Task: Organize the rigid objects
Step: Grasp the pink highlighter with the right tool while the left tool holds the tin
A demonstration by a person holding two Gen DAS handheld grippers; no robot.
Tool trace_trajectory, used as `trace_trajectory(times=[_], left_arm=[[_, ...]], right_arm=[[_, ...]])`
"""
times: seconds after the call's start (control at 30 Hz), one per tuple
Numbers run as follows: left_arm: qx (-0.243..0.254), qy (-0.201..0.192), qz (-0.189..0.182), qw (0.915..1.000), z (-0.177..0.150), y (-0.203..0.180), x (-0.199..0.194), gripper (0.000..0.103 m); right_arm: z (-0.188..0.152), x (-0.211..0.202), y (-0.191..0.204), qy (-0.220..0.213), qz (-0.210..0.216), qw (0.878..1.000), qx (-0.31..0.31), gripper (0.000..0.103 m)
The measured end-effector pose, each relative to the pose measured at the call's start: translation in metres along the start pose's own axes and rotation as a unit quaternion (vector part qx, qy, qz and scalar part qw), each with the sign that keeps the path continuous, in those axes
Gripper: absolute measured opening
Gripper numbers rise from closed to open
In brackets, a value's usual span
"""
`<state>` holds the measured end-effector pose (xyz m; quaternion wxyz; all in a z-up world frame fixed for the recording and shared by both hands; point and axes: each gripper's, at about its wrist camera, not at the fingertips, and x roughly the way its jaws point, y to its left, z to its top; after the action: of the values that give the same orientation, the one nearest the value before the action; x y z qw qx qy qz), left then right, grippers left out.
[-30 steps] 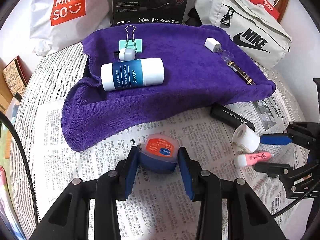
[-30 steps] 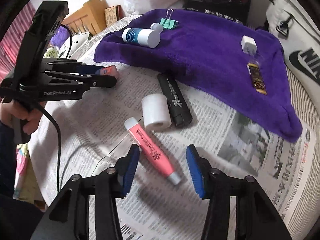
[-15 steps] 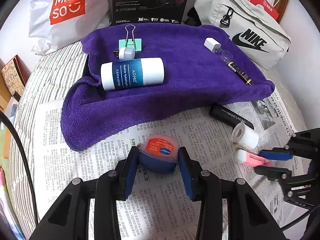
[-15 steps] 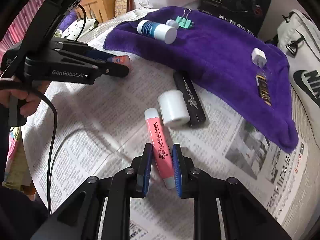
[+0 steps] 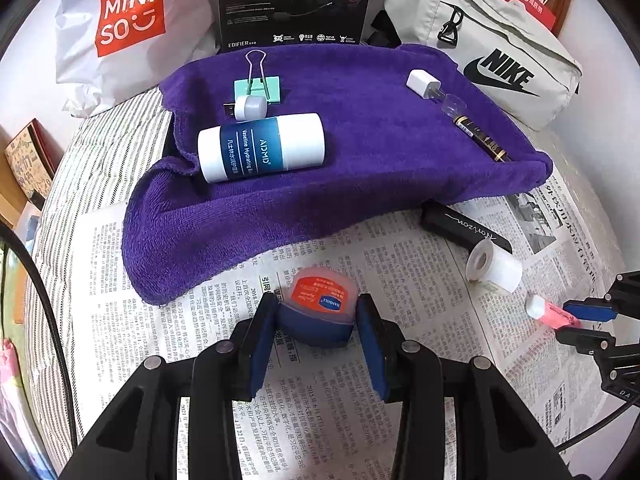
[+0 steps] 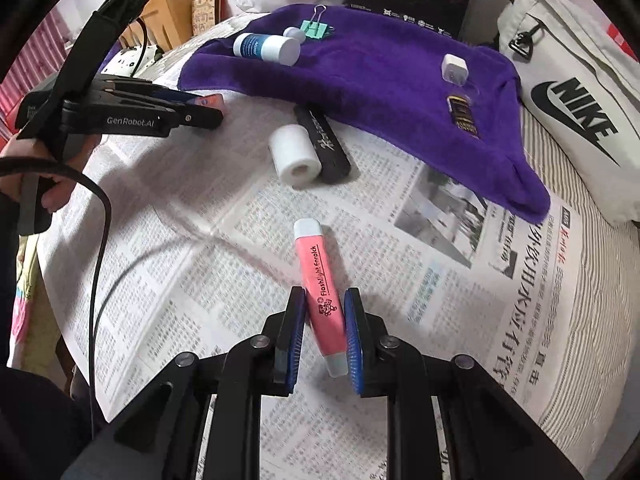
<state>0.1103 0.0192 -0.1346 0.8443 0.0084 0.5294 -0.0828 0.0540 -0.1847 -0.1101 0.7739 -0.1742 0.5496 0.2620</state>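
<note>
My left gripper [image 5: 316, 316] is shut on a small blue jar with an orange label [image 5: 320, 304], held just over the newspaper [image 5: 360, 248] in front of the purple towel [image 5: 360, 140]. My right gripper [image 6: 325, 320] is shut on a pink tube [image 6: 320, 280] printed "Flashlight Earpick", its white cap pointing away from me. On the towel lie a blue-and-white Vaseline bottle [image 5: 260, 148], a green binder clip [image 5: 260, 84], a small round white cap [image 5: 250, 107], a white plug [image 5: 420, 80] and a dark pen-like stick [image 5: 480, 140]. A white roll [image 6: 294, 154] and a black case [image 6: 324, 140] lie on the newspaper.
Behind the towel stand a white Miniso bag [image 5: 128, 20], a black Edifier box [image 5: 296, 0] and a grey Nike pouch [image 5: 492, 52]. A striped sheet [image 6: 580, 300] shows under the newspaper. A person's hand [image 6: 52, 184] holds the left gripper's handle, with a black cable [image 6: 98, 240] trailing from it.
My right gripper closed on the pink tube, which lay loose between open jaws a second ago, and lifted it away from the white roll. The left gripper with the jar has kept still.
</note>
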Motion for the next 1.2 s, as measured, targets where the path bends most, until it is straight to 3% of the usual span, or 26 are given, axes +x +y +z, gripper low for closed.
trace_trajectory(times=[0.8, 1.0, 1.2], left_arm=[[0.015, -0.002, 0.016, 0.9998, -0.002, -0.004, 0.004, 0.039], [0.015, -0.002, 0.014, 0.9998, -0.002, -0.005, 0.004, 0.039], [0.007, 0.001, 0.012, 0.9999, 0.0, -0.003, 0.004, 0.039]], right_arm=[[-0.001, 0.01, 0.01, 0.019, -0.024, 0.999, -0.044, 0.02], [0.0, 0.011, 0.006, 0.018, -0.006, 0.999, -0.043, 0.02], [-0.001, 0.005, -0.01, 0.007, 0.028, 1.0, 0.003, 0.018]])
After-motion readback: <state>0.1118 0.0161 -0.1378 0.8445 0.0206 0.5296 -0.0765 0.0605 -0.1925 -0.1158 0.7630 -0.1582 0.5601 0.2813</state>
